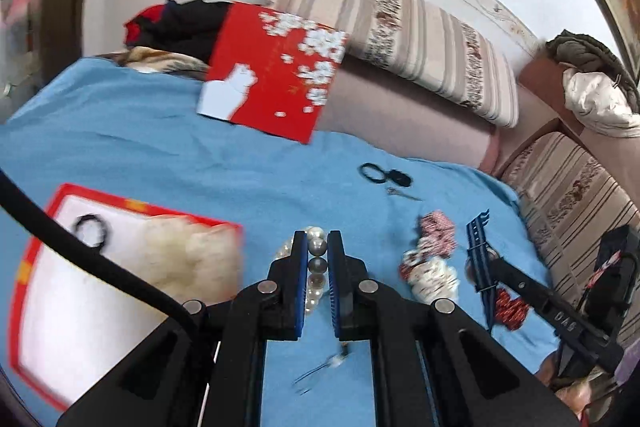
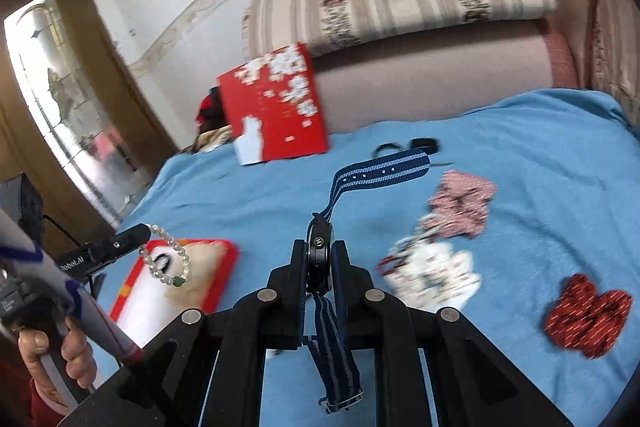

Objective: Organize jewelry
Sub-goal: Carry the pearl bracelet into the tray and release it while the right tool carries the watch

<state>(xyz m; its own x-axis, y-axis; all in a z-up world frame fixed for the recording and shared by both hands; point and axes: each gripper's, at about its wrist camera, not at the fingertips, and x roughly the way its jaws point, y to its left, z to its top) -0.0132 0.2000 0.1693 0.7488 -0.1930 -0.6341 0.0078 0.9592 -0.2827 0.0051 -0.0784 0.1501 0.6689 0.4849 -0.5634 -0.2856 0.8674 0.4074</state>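
The pearl bracelet [image 1: 316, 259] is clamped in the left gripper [image 1: 318, 247], the watch [image 2: 319, 251] in the right gripper [image 2: 319, 259]; both should be carried steadily to the near-left tray [image 1: 36, 227]; straps kept untangled.

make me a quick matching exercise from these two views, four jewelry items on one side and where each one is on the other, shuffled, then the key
Things:
1. pearl bracelet
2. watch
3. black ring-shaped band
4. dark red scrunchie

Places:
A. lying loose on the blue cloth
B. clamped in the right hand-held gripper
C. inside the red-rimmed tray
D. clamped in the left hand-held gripper

Pairs: 1-D, 2-B, 3-C, 4-A
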